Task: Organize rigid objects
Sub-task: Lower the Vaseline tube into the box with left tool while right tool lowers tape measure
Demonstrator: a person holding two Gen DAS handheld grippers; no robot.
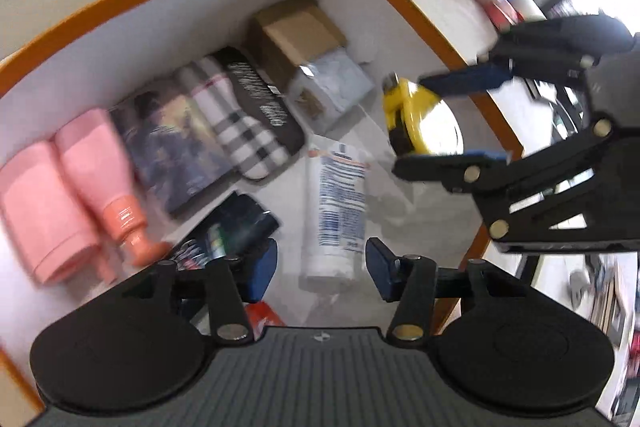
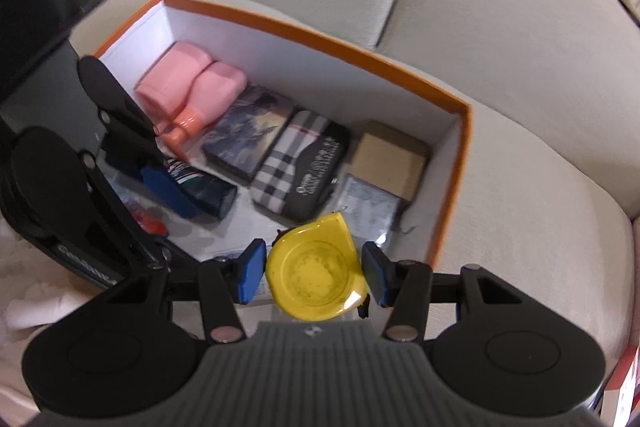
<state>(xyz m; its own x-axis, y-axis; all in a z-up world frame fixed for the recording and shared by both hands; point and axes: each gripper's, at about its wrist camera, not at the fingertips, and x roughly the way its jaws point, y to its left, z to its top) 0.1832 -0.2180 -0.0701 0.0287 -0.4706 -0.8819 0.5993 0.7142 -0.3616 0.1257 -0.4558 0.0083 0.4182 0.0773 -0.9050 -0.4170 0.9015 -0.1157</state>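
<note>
We see a yellow tape measure (image 2: 314, 269), round with a worn clear face, pinched by our right gripper (image 2: 314, 273) above the orange-rimmed box (image 2: 452, 187). Only the left wrist view shows our left gripper (image 1: 320, 269) spread over a white tube (image 1: 338, 211).

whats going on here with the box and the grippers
A person is packing things into an orange-rimmed box on a sofa. The right gripper holds a yellow tape measure over the box. The left gripper hangs open and empty above a white tube lying inside.
</note>
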